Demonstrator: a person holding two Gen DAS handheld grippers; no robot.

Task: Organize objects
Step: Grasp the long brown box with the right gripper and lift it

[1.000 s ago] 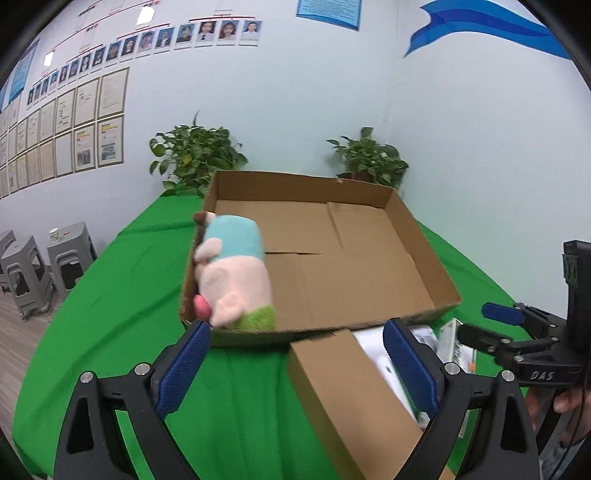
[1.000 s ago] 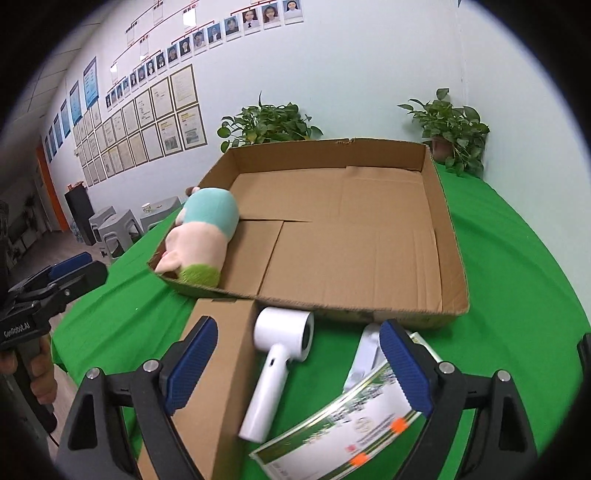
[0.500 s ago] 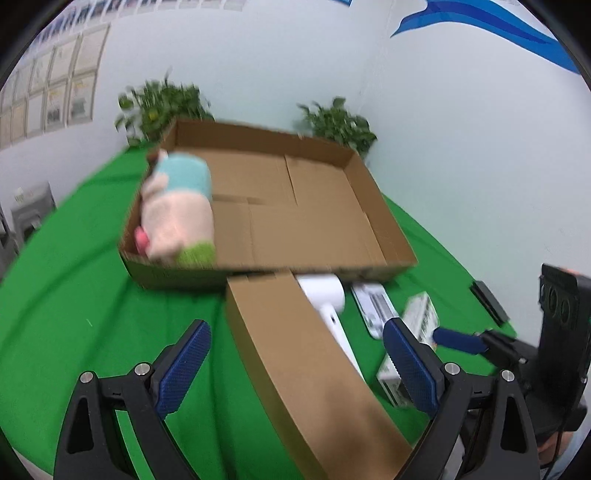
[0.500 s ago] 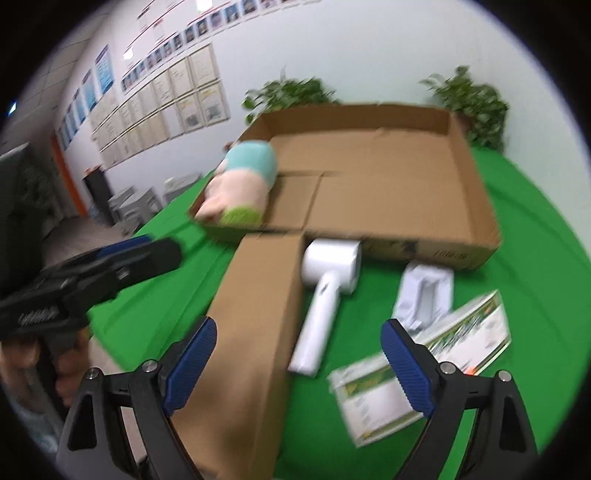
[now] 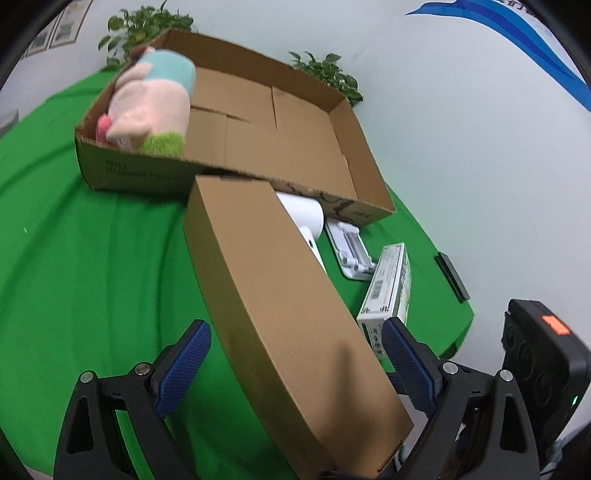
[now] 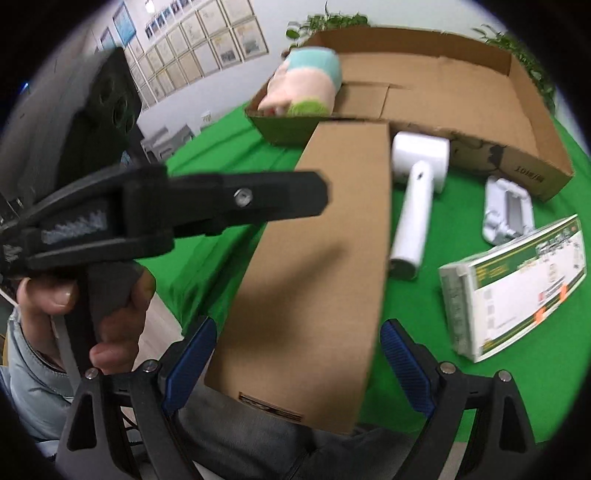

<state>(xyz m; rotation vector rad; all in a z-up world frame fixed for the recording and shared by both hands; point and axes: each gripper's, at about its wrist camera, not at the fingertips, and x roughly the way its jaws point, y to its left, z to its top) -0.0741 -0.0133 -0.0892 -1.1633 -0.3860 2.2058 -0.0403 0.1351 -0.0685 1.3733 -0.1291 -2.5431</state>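
Note:
A long closed brown carton lies on the green table, its near end between the open fingers of my left gripper. My right gripper is open too, its fingers on either side of the carton's near end. Neither touches it visibly. Behind it stands a large open cardboard tray with a pink and teal plush toy in its left corner. A white hair dryer, a white holder and a green-white packet lie right of the carton.
The left gripper's body and the hand holding it fill the left of the right wrist view. A small black object lies at the table's right edge. Potted plants stand behind the tray by the wall.
Both grippers have dropped and pulled back toward the near end of the long carton, which now fills the space between their fingers. The left gripper has come into the right wrist view.

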